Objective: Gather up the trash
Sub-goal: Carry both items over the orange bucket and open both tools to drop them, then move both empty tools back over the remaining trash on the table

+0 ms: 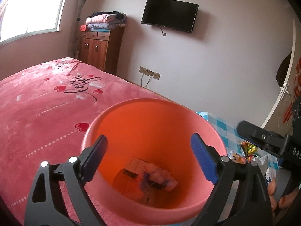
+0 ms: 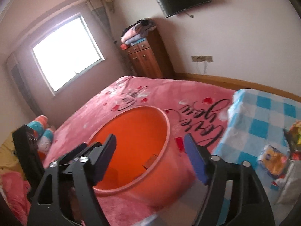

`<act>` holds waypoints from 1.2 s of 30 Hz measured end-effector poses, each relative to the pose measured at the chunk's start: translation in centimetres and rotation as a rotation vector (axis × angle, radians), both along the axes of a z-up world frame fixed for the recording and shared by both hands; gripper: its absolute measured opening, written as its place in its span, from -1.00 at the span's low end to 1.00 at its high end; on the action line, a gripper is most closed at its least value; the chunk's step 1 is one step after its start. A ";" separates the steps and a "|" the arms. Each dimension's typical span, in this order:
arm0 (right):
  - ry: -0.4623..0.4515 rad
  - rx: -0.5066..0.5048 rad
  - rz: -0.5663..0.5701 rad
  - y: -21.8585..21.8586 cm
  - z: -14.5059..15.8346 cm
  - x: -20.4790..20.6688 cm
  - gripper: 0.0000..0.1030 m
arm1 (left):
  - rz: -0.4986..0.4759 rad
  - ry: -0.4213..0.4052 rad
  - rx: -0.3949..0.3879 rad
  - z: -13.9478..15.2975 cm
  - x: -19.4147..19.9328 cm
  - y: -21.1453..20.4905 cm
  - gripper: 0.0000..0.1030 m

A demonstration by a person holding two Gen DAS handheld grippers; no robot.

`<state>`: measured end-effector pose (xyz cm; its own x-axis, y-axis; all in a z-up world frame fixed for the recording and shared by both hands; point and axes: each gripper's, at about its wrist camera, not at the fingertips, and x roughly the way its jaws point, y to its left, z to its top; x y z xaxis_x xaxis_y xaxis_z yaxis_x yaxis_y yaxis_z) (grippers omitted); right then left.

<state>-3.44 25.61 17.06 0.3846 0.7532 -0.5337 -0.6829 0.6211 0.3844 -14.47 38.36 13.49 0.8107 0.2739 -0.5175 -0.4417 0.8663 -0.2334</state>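
An orange plastic bucket fills the middle of the left wrist view, with several crumpled wrappers and a small carton lying in its bottom. My left gripper hangs over its mouth, open, nothing between the fingers. In the right wrist view the same bucket stands against the pink bedspread, and my right gripper is open and empty just above its near rim. More trash, bright snack wrappers, lies on a blue-checked tablecloth. The right gripper's black body shows at the right of the left wrist view.
A bed with a pink heart-print blanket takes up the left side. A wooden cabinet topped with folded blankets stands by the window. A television hangs on the far wall. Pillows lie at the bed's head.
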 end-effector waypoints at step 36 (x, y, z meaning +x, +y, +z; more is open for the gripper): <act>-0.178 -0.240 -0.494 -20.2 -5.2 -4.4 0.81 | -0.301 0.037 0.044 0.2 1.3 -14.8 0.78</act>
